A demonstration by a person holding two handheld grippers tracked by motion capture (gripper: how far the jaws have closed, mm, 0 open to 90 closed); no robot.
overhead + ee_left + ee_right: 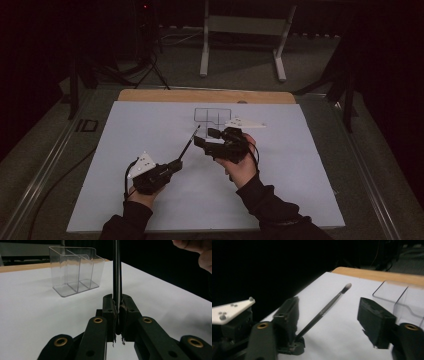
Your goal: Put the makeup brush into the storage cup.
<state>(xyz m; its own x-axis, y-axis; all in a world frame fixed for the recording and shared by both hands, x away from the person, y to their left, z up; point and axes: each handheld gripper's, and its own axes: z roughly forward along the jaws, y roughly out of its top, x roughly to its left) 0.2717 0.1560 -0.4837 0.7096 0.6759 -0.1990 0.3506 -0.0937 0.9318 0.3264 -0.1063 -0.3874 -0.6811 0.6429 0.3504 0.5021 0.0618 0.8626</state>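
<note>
**A slim brush is gripped by the left gripper while the right gripper waits open beside it**

At the left of the high view, the left gripper [176, 164], a matte black tool with a white three-cornered plate on top, is held low over a smooth, pale sheet [150, 130] covering the wooden table [150, 95]. Its jaws are clamped tight on the base of a thin black brush [188, 144]. The handle is seen as a straight, glossy rod that rises slantwise away from the person and ends in a small soft tuft [347, 286], grey at the root and paler at the tip.

Towards the middle, the right gripper [206, 137] is held just beside the brush's upper end, apart from it. Its jaws stand partly spread, and nothing is pressed between its blocky, rough-faced pads [374, 320]; in its own view the brush is seen slanting across the gap between them, farther off.

Behind both grippers, a clear plastic organiser [212, 116] is stood upright on the sheet. It is box-shaped, with thin dividing walls and rounded corners.
</note>
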